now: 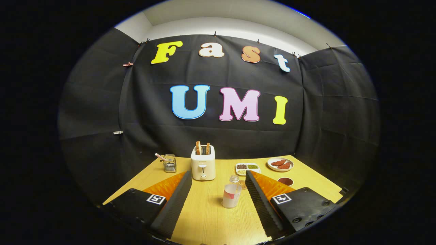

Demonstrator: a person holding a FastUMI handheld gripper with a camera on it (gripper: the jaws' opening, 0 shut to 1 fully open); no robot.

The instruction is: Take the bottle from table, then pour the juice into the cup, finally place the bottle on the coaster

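Fingers [173,200] are standing wide apart over the table [211,217], gripping nothing, and the gripper [218,200] is sitting level and pointing straight toward the back wall [218,136]. Beyond the left finger, near the table's far left corner, a wire holder [169,163] is standing with a stick-like thing poking out of it; what else it is holding is too small to tell. Next to it, ahead of the left finger's tip, a toaster [203,166] is standing upright with two slices of toast [202,148] sticking up from its slots. In the gap between the fingers, nearer the right one and untouched, the bottle [232,194] is standing upright, cap on, showing pale liquid in its lower part. Just behind the bottle a round coaster [242,184] is peeking out, partly hidden. Farther back a divided dish [247,167] is holding dark and green bits in separate sections. Right of that a plate [280,164] is carrying two reddish pieces. Nearer, just off the right finger, a small cup [285,181] is sitting, its inside looking dark
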